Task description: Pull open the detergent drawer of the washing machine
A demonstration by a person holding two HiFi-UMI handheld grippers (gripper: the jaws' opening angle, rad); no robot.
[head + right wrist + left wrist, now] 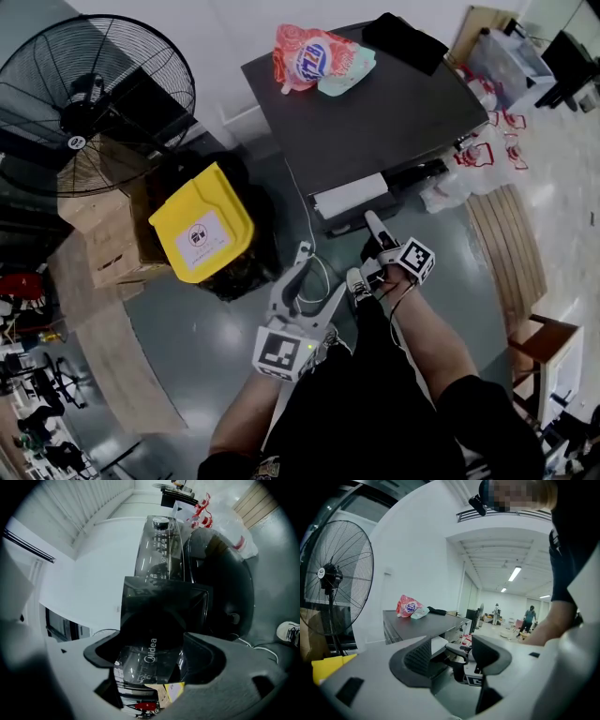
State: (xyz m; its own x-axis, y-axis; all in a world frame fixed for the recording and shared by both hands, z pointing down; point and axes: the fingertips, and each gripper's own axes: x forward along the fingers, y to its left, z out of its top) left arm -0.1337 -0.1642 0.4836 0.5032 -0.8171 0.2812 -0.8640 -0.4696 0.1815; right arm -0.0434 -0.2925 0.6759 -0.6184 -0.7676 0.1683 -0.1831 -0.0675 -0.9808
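The dark grey washing machine (pixel 375 112) stands ahead of me, and its detergent drawer (pixel 349 197) juts out of the front with its white top showing. My right gripper (pixel 372 234) is at the drawer's right end. In the right gripper view the glossy dark drawer front (pixel 150 660) with its brand name lies between the wide jaws of the right gripper (pixel 152 651); I see no pad pressing on it. My left gripper (pixel 314 272) hangs lower left of the drawer, open and empty. In the left gripper view the left gripper (pixel 454 656) frames the white drawer (pixel 439 644).
A red detergent bag (pixel 305 56) and a black cloth (pixel 405 39) lie on the machine. A yellow-lidded bin (pixel 202 225), cardboard boxes (pixel 103 225) and a big fan (pixel 94 89) stand to the left. A wooden bench (pixel 506 239) is on the right; a white cable (pixel 319 272) trails on the floor.
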